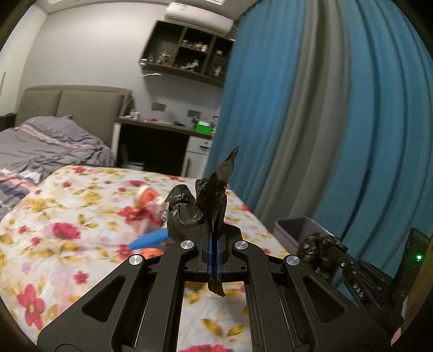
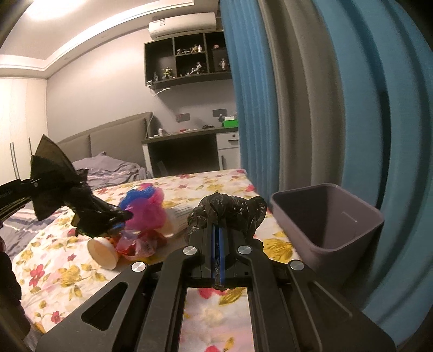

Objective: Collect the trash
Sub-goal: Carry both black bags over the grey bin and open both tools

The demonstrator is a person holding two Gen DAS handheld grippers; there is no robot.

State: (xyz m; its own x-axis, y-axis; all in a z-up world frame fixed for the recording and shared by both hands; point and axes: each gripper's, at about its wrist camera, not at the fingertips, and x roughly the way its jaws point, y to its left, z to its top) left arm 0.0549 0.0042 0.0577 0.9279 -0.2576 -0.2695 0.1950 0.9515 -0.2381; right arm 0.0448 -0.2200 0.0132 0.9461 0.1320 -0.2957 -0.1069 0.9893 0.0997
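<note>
Bedroom, dim warm light; a bed with a floral sheet fills the foreground, a rumpled grey duvet behind it and a padded headboard against the back wall; beyond that a desk with small clutter and a green box; dark wall shelves with figurines above, an air conditioner over them; blue-and-grey curtains close off the right side.

Left gripper: jaws shut tight on a strip of black plastic bag; the film sticks up crumpled above the pads and a tail hangs below them; in the right wrist view the same bag fans out wide beside that gripper and trails down toward the litter.

Right gripper: jaws likewise closed, pinching another bunched part of the black plastic, which puffs up over the fingertips; both grippers hover over the sheet, well apart from each other.

Trash on the sheet, between and beyond the two grippers: a paper cup lying on its side, open mouth toward the camera; crumpled red-and-clear wrapper just beside it; a pink-and-blue mesh puff behind; a white ridged cup near it, partly hidden by the bag.

A grey-purple bin, square, upright, stands at the bed's right edge against the curtain, just beside the right gripper; its inside looks bare as far as visible.
</note>
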